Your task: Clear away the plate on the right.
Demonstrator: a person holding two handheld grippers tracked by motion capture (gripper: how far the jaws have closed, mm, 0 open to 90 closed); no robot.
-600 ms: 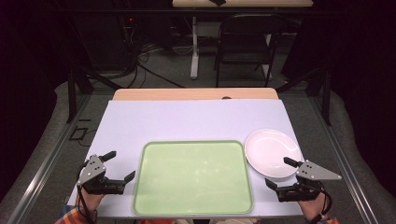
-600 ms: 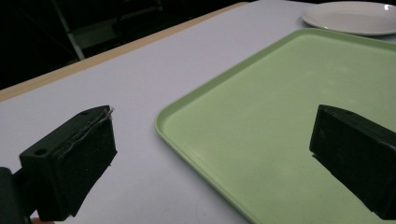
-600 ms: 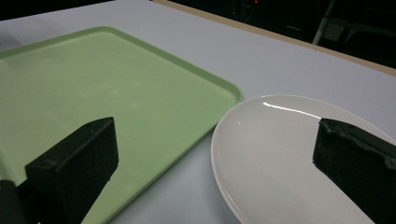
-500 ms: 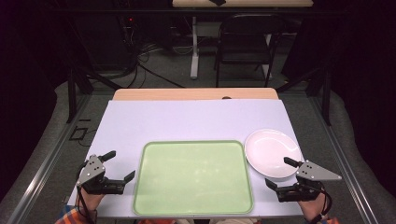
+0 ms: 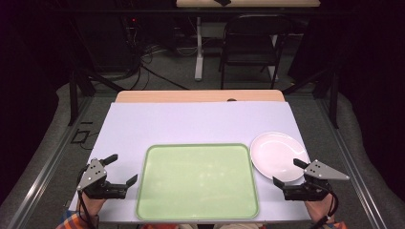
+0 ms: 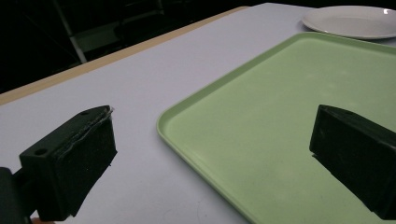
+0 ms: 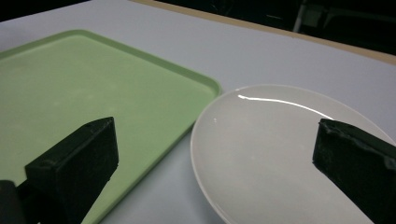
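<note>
Tray (image 5: 198,180), pale green, lies flat and bare on the white table cover (image 5: 191,121), near the person's edge, centred between the two grippers. White plate (image 5: 279,156) sits just right of the tray's far right corner, also bare; whether rim and tray touch, cannot tell.

Left gripper (image 5: 121,171) hangs off the tray's left edge, jaws spread wide, nothing between them. Its own view has one jaw over the white cover and the other over the tray (image 6: 289,121), plate (image 6: 355,21) far off at top right.

Right gripper (image 5: 290,172) sits at the plate's near edge, jaws spread wide, gripping nothing. Its own view looks across the plate (image 7: 280,149), with the tray's corner (image 7: 116,93) to the left. Contact with plate: cannot tell.
</note>
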